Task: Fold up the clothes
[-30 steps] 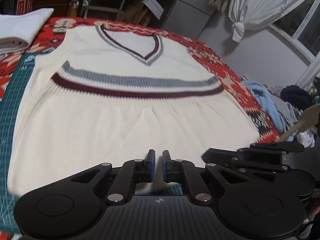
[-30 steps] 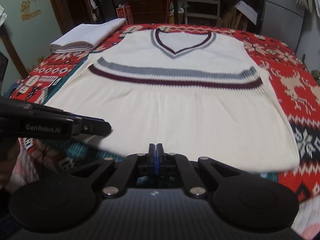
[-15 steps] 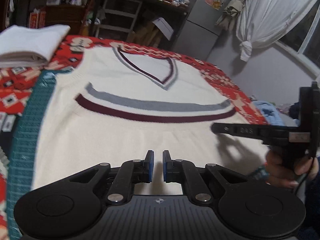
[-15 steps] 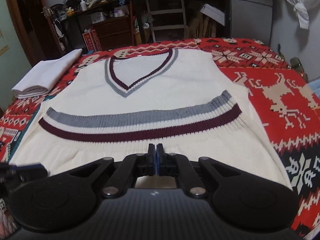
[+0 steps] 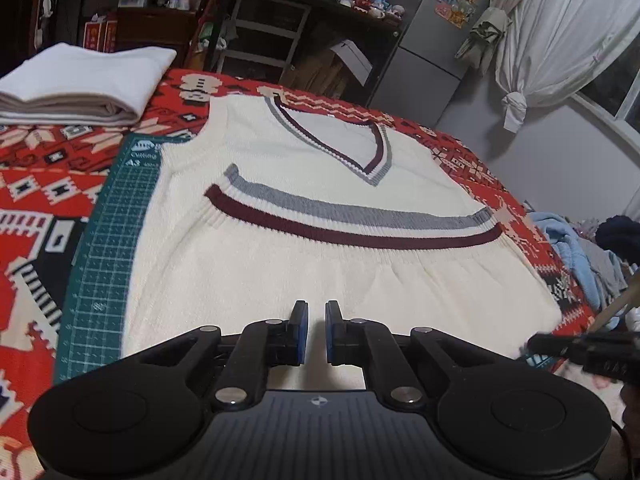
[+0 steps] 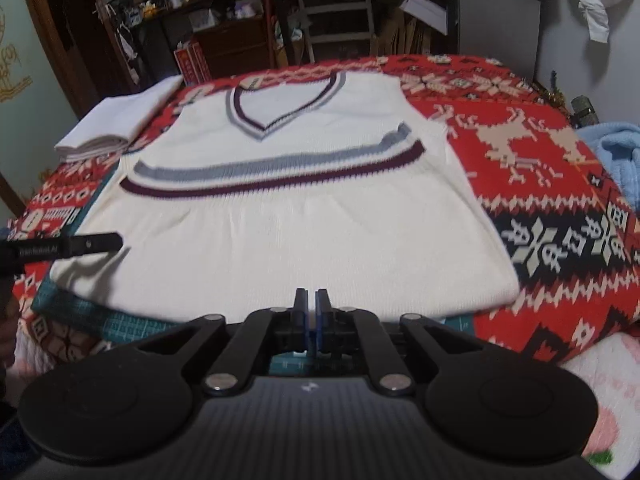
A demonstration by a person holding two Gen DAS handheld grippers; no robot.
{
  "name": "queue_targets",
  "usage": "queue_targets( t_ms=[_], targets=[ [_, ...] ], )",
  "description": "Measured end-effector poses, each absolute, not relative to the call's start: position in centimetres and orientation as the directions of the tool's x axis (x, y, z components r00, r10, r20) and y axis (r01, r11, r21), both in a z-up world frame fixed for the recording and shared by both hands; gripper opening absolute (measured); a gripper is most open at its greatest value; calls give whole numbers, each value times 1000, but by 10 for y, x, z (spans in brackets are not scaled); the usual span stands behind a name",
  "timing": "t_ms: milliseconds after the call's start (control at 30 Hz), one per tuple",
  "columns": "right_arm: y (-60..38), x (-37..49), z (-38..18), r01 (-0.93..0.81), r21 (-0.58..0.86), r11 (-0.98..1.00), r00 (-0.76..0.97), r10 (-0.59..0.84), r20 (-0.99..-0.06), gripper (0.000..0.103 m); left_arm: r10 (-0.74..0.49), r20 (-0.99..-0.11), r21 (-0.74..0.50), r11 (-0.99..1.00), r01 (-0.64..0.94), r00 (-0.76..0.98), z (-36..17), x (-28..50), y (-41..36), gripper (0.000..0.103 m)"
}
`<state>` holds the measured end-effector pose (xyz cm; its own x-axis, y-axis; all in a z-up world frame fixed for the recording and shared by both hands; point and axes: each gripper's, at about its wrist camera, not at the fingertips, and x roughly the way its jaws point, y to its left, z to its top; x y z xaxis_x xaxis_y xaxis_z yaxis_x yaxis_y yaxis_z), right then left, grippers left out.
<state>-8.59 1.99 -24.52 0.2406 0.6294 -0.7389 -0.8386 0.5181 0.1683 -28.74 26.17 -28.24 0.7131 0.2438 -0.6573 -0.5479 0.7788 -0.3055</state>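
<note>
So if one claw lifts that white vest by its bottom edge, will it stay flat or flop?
Probably flop: the vest is soft ribbed knit that already puckers below its stripes. It likely has some weight, being thick-looking and doubled over on itself. It should not slip much, since the knit looks grippy, though one pinch may catch only the top layer.

A cream ribbed-knit sleeveless V-neck vest [image 5: 320,280] lies flat, front up and spread out, with its hem toward the cameras. Grey and maroon bands trim the neckline, and matching grey and maroon stripes cross the chest. Beyond its shoulder sits a folded white garment [image 5: 80,84].
</note>
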Motion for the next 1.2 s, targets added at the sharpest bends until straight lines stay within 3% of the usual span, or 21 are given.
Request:
queue_targets(
  t_ms=[233,500,833,900,967,1000,1100,1200],
  targets=[
    [40,-74,-239,-843,183,505,237,656,-717,7,369,-674,-212,733,-646,640,-283,-305,300,7],
    [18,-60,-251,-801,193,566,264,624,-735,8,283,-691,-348,676,-649,665,-288,-349,306,7],
    [-12,-1,-263,-695,112,710,403,514,-757,8,253,-755,-287,703,-651,605,-279,-355,289,7],
    [-20,9,-266,-682,108,724,411,501,-762,0,248,-762,-280,706,-650,598,-277,-359,287,7],
    [-29,13,-264,-675,111,729,415,501,-760,0,243,-762,-288,702,-651,600,-274,-364,286,7],
    [-32,13,-262,-672,108,733,422,499,-757,8,240,-761,-295,700,-650,603,-273,-366,286,7],
    [-42,16,-258,-669,109,736,432,504,-748,23,237,-758,-297,704,-645,608,-270,-367,285,15],
    [-49,21,-258,-660,132,739,418,508,-753,25,273,-768,-249,706,-663,579,-268,-363,283,38]
  ],
)
